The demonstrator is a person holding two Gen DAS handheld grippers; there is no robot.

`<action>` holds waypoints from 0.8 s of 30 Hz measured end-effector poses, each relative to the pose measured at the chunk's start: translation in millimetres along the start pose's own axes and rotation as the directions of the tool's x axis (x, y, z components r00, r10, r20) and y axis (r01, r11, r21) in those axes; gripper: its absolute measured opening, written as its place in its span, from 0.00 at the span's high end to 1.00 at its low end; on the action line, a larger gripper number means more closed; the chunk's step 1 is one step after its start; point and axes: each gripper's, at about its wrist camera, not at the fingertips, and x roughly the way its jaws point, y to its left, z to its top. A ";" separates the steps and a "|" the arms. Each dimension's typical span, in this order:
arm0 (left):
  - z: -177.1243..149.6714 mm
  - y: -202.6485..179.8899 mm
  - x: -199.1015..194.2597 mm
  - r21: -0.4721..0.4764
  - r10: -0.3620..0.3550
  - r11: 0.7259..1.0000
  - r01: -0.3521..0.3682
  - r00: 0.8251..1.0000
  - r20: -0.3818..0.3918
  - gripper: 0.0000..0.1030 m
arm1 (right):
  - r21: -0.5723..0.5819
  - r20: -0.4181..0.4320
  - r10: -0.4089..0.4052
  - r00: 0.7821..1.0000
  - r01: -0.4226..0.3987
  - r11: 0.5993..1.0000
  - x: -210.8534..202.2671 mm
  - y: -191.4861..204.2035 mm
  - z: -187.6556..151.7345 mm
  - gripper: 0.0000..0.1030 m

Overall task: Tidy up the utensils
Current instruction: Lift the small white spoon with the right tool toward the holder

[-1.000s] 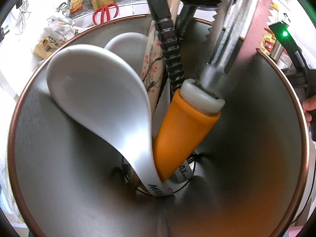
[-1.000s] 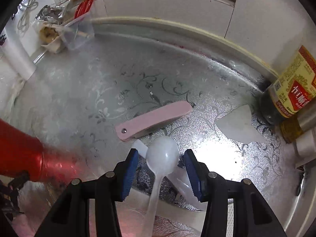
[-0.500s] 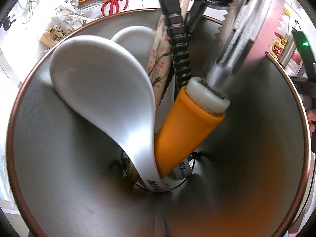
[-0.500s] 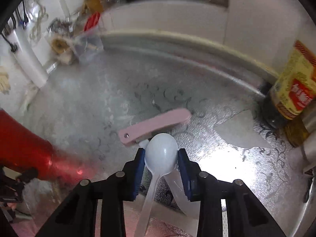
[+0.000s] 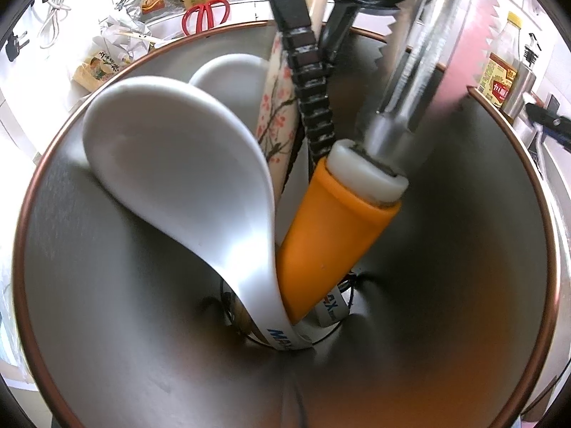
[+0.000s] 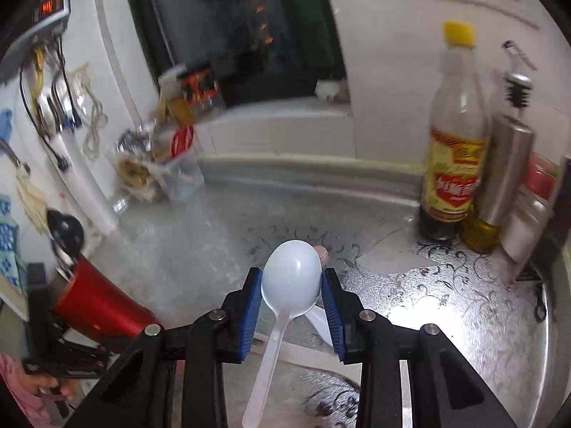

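— Two grippers to place. Right one first?

— Right gripper: pinching the white plastic spoon, blue pads pressed against both sides of the bowl. Just been closing the jaws, with that bowl between them. Spoon handle trailing back beneath the gripper, towards the camera. Held up off the patterned counter below.

— Anything ahead of it?

— Just past the bowl, the tip of a pink handle peeking out, down on the counter. Further ahead and to the right, a yellow-capped bottle and a steel bottle side by side at the wall.

— And the left?

— Far off to the right gripper's left: left gripper, a hand behind it, clamped round the lower part of the red cup, tilted. No fingers visible from its own camera, only a look straight down into the cup.

— Contents?

— Nearest on the left, a large white ceramic spoon, bowl up against the wall; behind it, a second white spoon. To the right, touching it, an orange-handled tool. Between and beyond those, a blossom-patterned handle and a black ribbed handle. Beyond the rim, red scissors.
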 end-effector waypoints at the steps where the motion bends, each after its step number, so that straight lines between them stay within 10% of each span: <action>1: 0.0 -0.8 -0.7 0.004 0.000 1.000 0.000 1.000 0.001 0.13 | 0.012 0.020 0.000 1.000 0.000 1.000 -5.0 2.0 -0.4 0.65; 11: 0.1 -4.9 1.3 0.143 -0.010 0.990 0.011 1.000 -0.014 0.13 | 0.049 0.204 0.035 0.978 -0.046 0.998 -36.5 56.4 8.1 0.65; 24: 4.1 -0.4 3.5 0.245 -0.071 0.967 0.068 0.998 0.000 0.13 | -0.181 0.326 0.231 0.917 -0.179 0.967 -44.0 194.4 43.6 0.65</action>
